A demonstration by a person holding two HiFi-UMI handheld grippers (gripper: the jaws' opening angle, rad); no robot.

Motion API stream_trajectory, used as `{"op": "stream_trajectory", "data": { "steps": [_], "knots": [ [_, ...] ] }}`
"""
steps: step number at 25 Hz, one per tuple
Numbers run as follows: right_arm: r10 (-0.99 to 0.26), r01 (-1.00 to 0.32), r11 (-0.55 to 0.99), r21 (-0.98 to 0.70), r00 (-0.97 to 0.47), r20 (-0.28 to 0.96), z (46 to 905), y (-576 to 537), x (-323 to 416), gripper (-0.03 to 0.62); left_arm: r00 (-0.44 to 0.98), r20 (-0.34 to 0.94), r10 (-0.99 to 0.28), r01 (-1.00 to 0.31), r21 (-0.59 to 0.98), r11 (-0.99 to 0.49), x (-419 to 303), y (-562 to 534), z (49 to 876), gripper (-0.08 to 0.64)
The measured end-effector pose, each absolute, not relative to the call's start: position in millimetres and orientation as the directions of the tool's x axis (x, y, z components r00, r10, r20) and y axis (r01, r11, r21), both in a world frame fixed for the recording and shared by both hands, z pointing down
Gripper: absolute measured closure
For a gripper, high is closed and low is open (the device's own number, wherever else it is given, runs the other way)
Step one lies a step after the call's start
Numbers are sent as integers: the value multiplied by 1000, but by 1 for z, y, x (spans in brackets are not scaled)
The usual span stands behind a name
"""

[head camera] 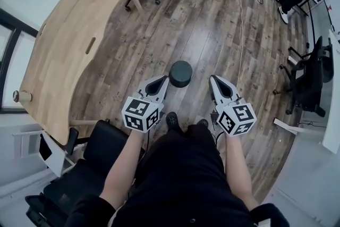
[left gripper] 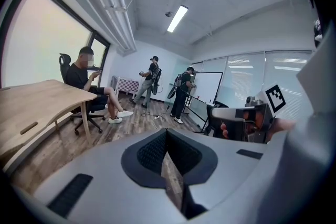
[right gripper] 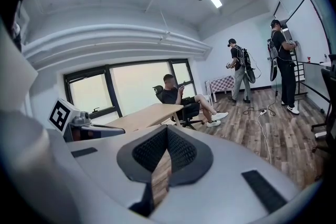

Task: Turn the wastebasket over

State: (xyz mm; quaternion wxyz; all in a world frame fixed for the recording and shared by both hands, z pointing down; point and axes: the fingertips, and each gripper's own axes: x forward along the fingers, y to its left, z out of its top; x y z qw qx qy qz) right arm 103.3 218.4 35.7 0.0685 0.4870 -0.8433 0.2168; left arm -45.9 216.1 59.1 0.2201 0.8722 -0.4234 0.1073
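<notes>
A dark, round wastebasket (head camera: 180,73) stands on the wood floor (head camera: 212,24), squarely ahead of a person who holds a gripper in each hand. The left gripper (head camera: 163,80) hovers just to the wastebasket's left, tip near its wall but apart from it. The right gripper (head camera: 213,80) hangs a little further off on the opposite side. Both pairs of fingers are pressed together with nothing between them, only floorboards showing past their pads.

From the head view, the wastebasket's upper face reads as a flat dark disc. That may be its base turned skyward, or a shadowed mouth; the view from above is too dim to settle it. The scene therefore fits either a basket awaiting its flip or one already set down inverted.

Should it need handling, closed fingers would offer no hold. They would have to part, and a round, smooth wall would probably call for one pinch on the rim at each side of the wastebasket, kept level so it rolls over without skidding away.
</notes>
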Motion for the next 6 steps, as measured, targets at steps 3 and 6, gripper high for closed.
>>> {"op": "stream_trajectory", "data": {
  "steps": [3, 6],
  "knots": [
    [-793, -851, 435, -295, -517, 322, 34, 217, 104, 561, 617, 377, -691, -787, 291, -544, -46, 215, 60, 543],
    [-795, -851, 438, -290, -517, 316, 33, 214, 106, 561, 618, 371, -693, -786, 292, -544, -45, 211, 58, 543]
  ]
}}
